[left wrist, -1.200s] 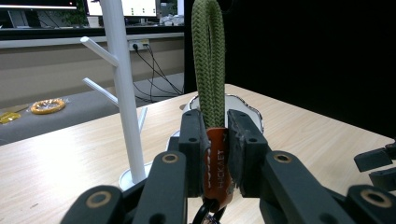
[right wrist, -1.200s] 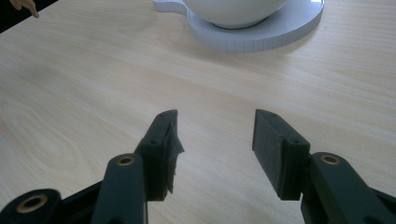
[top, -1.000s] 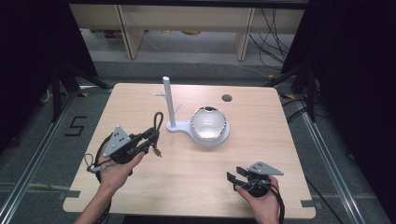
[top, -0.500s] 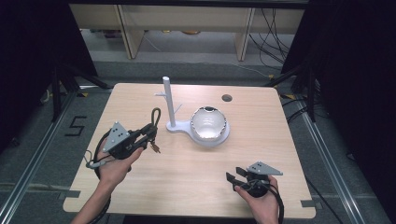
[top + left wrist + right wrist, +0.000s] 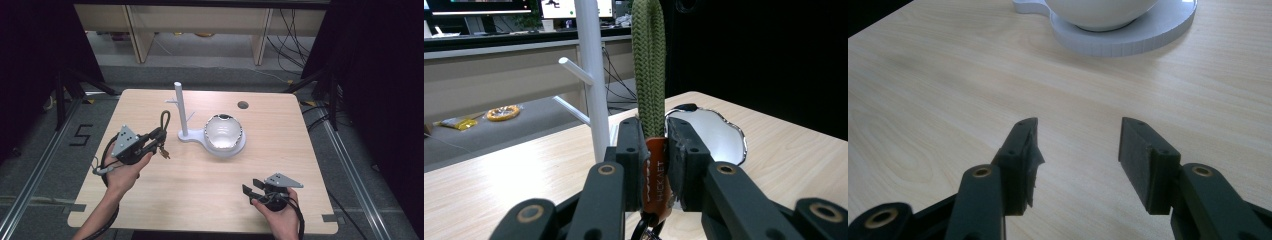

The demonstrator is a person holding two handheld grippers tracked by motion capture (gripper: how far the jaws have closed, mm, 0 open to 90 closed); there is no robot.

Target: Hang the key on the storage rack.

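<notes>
Green strap runs off-frame above the left gripper's fingers.

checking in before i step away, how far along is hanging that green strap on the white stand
Done: the left gripper is shut on the green strap, lifted off the table. In hand: it is held beside the white stand. Left: the loop is on no peg yet. The right gripper rests open.

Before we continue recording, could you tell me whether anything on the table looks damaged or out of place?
Only the right gripper: the pad on one jaw looks torn and ragged at its edge. The white stand and bowl sit upright and tidy.
</notes>
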